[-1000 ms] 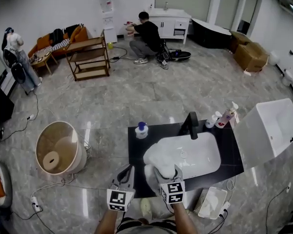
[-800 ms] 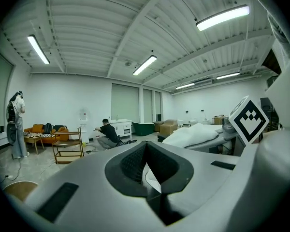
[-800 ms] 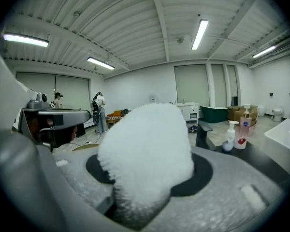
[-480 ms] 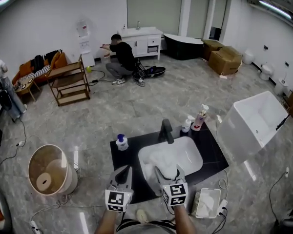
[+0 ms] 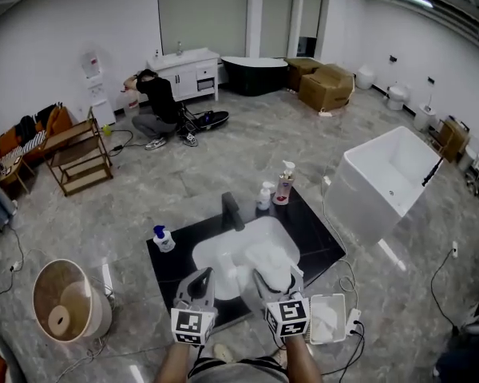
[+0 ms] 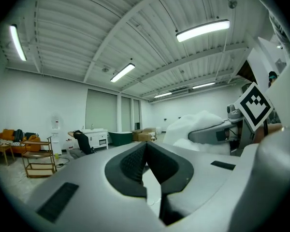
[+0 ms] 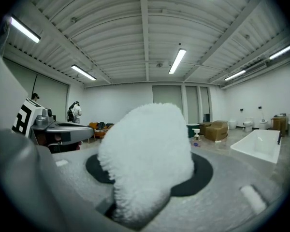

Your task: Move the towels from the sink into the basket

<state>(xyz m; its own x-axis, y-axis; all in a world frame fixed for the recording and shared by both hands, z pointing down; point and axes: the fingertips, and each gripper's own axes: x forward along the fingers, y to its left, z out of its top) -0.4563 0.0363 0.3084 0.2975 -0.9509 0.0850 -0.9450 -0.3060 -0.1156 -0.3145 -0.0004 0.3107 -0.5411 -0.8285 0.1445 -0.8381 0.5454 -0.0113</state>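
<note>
A fluffy white towel (image 5: 270,262) (image 7: 147,153) bulges up between the jaws of my right gripper (image 5: 278,280) (image 7: 145,178), which is shut on it, lifted over the near rim of the white sink (image 5: 215,255). The sink is set in a black counter (image 5: 311,242). My left gripper (image 5: 200,278) (image 6: 144,151) hovers beside it on the left, its pads together with nothing in them. The left gripper view also shows the towel (image 6: 195,122) to the right. A small white basket (image 5: 329,319) sits on the floor at my right. I cannot tell whether more towels lie in the basin.
A black faucet (image 5: 231,211) stands behind the sink, with bottles (image 5: 285,183) at the back right and a blue-capped bottle (image 5: 163,238) on the left. A round wicker bin (image 5: 60,302) stands far left, a white bathtub (image 5: 387,182) right. A person (image 5: 156,102) crouches far off.
Both grippers have risen, and the towel has come up out of the basin with the right one. The head view has swung, so the sink now sits further left and turned.
</note>
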